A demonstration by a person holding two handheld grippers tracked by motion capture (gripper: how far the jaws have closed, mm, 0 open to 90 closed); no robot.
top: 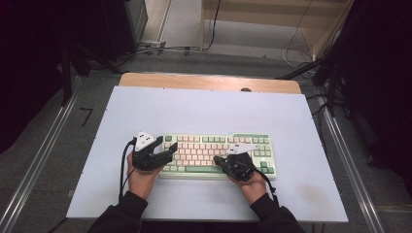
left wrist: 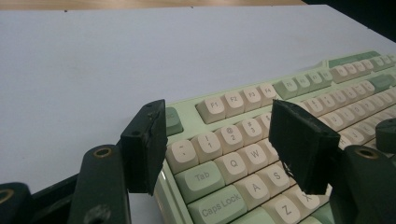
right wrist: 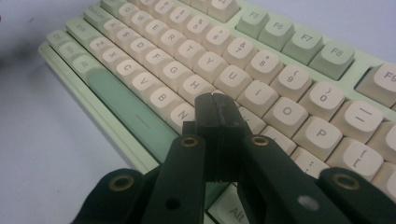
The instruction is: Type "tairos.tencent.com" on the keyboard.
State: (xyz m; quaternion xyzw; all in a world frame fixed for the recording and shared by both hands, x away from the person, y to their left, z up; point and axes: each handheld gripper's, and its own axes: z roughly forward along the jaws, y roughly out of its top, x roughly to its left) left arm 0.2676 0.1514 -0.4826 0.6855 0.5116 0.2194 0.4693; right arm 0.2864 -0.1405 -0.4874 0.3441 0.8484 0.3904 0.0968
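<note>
High view: left gripper (top: 166, 144) hovers, jaws spread, nothing held, over keyboard's (top: 218, 154) left end at table's (top: 204, 111) near edge. Right gripper (top: 219, 161), clenched empty, sits low over middle keys; press straight down with closed tip so only one key gets hit.
</note>
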